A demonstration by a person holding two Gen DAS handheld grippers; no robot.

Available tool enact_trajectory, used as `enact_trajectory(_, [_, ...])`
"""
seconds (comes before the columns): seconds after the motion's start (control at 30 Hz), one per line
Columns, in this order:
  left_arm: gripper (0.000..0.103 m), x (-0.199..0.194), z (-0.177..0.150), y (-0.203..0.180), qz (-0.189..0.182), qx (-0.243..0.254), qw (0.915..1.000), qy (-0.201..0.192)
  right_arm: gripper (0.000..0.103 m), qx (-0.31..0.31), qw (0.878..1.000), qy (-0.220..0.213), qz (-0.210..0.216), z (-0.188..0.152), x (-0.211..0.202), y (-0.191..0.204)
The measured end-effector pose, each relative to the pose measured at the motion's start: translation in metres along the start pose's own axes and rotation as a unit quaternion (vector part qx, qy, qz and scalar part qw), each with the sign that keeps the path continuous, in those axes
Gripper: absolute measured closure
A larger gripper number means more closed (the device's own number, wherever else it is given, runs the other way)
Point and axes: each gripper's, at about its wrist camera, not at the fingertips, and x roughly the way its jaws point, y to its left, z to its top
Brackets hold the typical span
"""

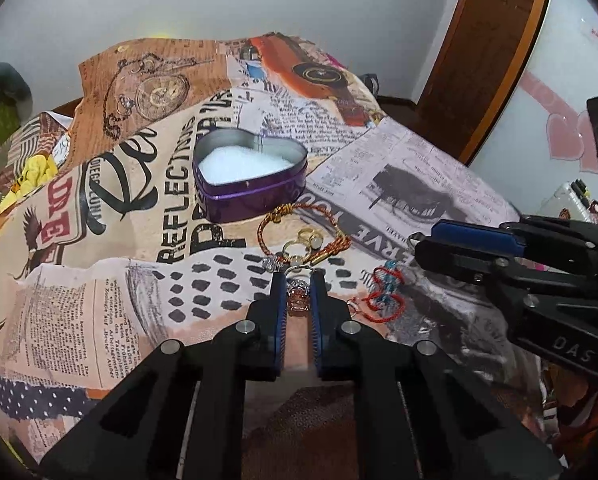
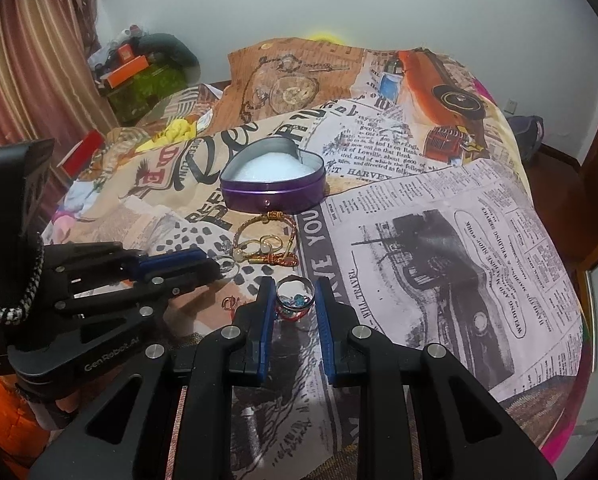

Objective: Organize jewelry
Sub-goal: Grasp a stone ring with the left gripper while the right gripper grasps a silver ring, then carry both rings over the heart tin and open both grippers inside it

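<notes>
A purple heart-shaped tin (image 1: 255, 194) with white lining stands open on the printed cloth; it also shows in the right wrist view (image 2: 275, 194). In front of it lie a red-gold cord bracelet (image 1: 295, 212) and gold rings (image 1: 309, 236). My left gripper (image 1: 298, 280) is shut on a silver ring with a pink stone (image 1: 298, 298). My right gripper (image 2: 295, 284) is shut on a silver ring (image 2: 294, 298) held just above the cloth. A red and blue cord piece (image 1: 385, 290) lies to the right of the left gripper.
The printed newspaper-pattern cloth (image 2: 439, 240) covers the whole round surface. Clutter and a yellow cloth (image 2: 179, 130) sit at the far left edge. A wooden door frame (image 1: 479, 60) stands at the right. A curtain (image 2: 31, 60) hangs at the left.
</notes>
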Motion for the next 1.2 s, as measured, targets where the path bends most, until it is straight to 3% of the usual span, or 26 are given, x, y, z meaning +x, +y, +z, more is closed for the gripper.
enact_trajectory(0.7, [0.093,-0.056,0.050,0.018,0.023,-0.020,0.9934,-0.110,0.085,-0.004,0.996,-0.089,-0.008,0.049,-0.025,0.005])
enact_trajectory(0.97, [0.093,-0.048,0.069,0.027,0.038,-0.021,0.9908,-0.128,0.085,-0.010,0.995,-0.101,-0.006,0.069,-0.010,0.003])
enact_trajectory(1.2, [0.093,-0.023,0.075,0.034,0.036,-0.027,0.9926,-0.112,0.085,-0.012,0.997,-0.080,0.002,0.075,0.018,-0.001])
